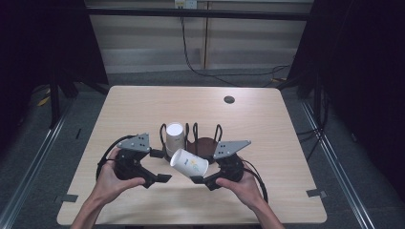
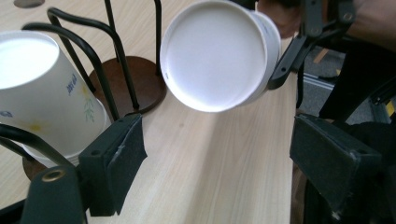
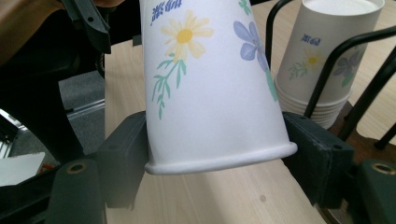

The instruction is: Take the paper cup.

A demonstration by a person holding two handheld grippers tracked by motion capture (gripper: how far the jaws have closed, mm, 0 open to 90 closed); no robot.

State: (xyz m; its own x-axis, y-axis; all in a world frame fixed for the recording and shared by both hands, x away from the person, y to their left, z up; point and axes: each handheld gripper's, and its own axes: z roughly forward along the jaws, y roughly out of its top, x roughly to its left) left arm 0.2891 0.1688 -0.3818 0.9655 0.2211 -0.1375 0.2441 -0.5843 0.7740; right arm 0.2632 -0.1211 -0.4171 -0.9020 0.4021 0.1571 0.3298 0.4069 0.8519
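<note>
A white paper cup (image 1: 188, 163) with a flower print lies tilted over the table's front middle, its base turned toward my left gripper (image 1: 161, 166). My right gripper (image 1: 200, 171) is shut on the paper cup (image 3: 210, 84) near its rim, with a pad pressing each side. Seen from the left gripper view, my left gripper (image 2: 219, 154) stands open with nothing between its jaws, and the cup's base (image 2: 217, 56) hangs just ahead of them. An upside-down stack of the same cups (image 1: 175, 136) stands in a black wire rack (image 1: 203, 143) just behind.
The rack has a round brown base (image 2: 135, 84) and black wire loops. The wooden table (image 1: 143, 105) has a dark round hole cover (image 1: 229, 99) at the back right. Cables trail on the floor beyond the far edge.
</note>
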